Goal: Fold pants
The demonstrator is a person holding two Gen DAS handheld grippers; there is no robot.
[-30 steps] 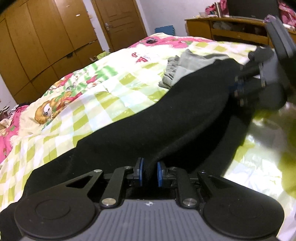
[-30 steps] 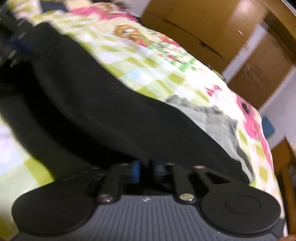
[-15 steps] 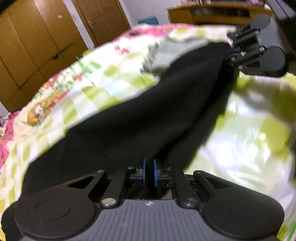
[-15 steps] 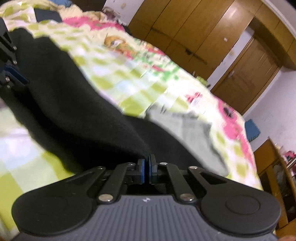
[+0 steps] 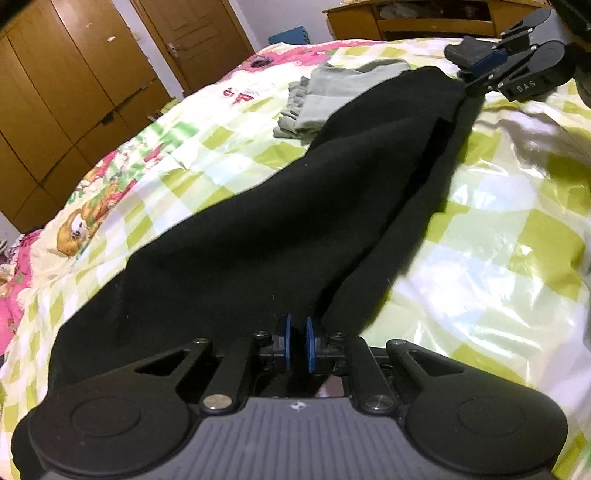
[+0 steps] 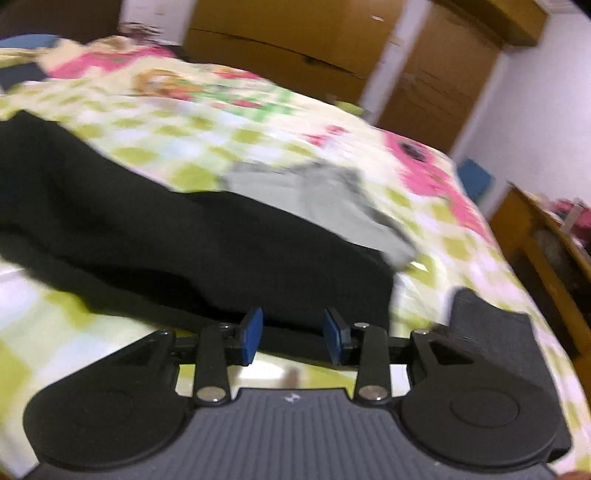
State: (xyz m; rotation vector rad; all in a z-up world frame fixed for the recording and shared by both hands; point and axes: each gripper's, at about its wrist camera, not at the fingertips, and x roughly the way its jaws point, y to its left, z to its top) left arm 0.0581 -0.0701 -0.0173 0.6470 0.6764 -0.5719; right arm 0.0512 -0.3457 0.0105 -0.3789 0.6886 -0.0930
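The black pants (image 5: 280, 206) lie lengthwise on the bed, folded leg over leg. My left gripper (image 5: 297, 347) is shut on the near end of the pants. My right gripper (image 6: 291, 338) is open, its blue pads (image 6: 253, 334) spread apart just behind the edge of the pants (image 6: 184, 243), holding nothing. The right gripper also shows in the left wrist view (image 5: 480, 70) at the far end of the pants, jaws apart.
The bed has a green-checked quilt (image 5: 498, 229) with pink cartoon prints. A folded grey garment (image 5: 325, 96) lies beside the far end of the pants; it also shows in the right wrist view (image 6: 325, 206). Wooden wardrobes (image 5: 55, 81) and a desk (image 5: 424, 18) stand beyond the bed.
My right gripper has opened and let go of its end of the pants, which now rest on the bed. My left gripper stays shut on its end.
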